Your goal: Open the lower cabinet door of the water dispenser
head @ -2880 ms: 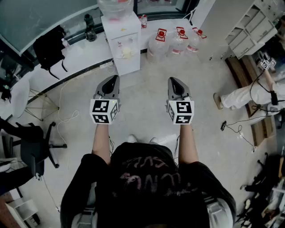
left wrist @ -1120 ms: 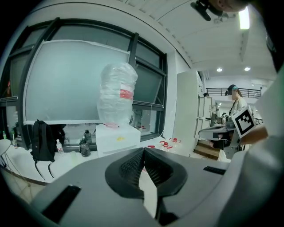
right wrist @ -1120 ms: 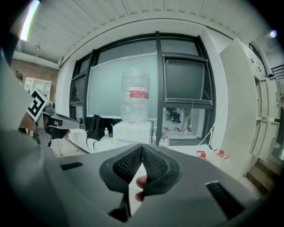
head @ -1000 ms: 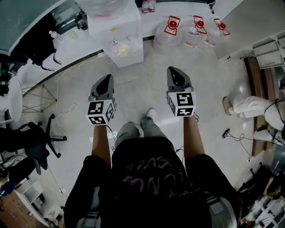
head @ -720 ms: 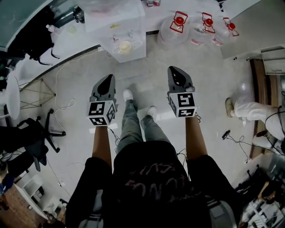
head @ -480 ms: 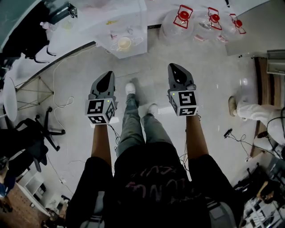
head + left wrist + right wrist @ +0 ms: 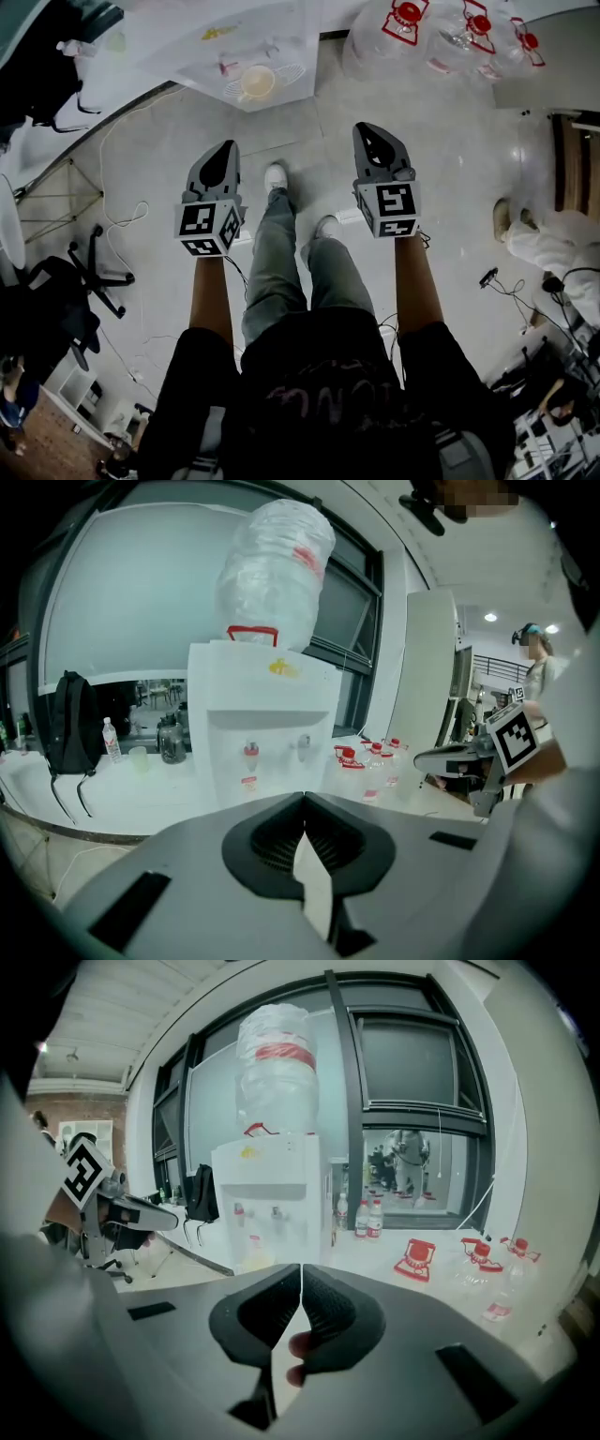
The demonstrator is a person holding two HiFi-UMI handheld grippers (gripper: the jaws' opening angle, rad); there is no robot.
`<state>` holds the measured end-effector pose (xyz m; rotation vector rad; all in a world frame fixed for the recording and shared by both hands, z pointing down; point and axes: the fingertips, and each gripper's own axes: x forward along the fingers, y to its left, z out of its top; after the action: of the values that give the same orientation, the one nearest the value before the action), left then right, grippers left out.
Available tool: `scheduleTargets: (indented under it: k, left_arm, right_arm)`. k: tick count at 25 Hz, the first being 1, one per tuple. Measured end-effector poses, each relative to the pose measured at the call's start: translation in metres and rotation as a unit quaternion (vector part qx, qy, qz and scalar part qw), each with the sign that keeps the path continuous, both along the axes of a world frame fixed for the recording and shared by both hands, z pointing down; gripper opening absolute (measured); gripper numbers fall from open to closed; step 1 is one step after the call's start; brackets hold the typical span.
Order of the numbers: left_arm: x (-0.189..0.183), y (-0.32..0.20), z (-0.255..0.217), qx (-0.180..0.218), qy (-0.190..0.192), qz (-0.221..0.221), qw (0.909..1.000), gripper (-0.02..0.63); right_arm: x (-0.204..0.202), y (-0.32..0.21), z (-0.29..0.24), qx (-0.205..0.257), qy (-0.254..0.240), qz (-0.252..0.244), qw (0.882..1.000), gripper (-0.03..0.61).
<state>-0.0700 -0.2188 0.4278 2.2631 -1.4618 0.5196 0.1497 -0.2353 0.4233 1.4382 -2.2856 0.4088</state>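
Legs (image 7: 281,272) at frame centre, shoe (image 7: 276,175) between two tongs. Left gripper (image 7: 228,146) centre-left, jaws together, empty. Right gripper (image 7: 364,128) centre-right, likewise closed on nothing. Both well apart from white water dispenser (image 7: 253,42) at top edge, cup (image 7: 257,82) on its tray. Lower cabinet door unseen from above. Spare bottles (image 7: 412,23) upper right.

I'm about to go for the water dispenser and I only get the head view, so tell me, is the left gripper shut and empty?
Observer: Yes, the left gripper is shut, with nothing in it.
Operator: And the right one?
Observer: The right gripper is shut and empty too.
Operator: Can you see the lower door?
Observer: No; each gripper's own body hides the lower part of the water dispenser.
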Motion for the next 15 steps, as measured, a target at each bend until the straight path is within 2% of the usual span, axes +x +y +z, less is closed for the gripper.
scheduleTargets:
  k: [15]
  left_arm:
    - [-0.02,-0.044,0.151,-0.005,0.007,-0.013,0.9999,0.012]
  right_arm:
    - [-0.015,-0.043,0.145,-0.006,0.002,-0.003,1.0,0.018]
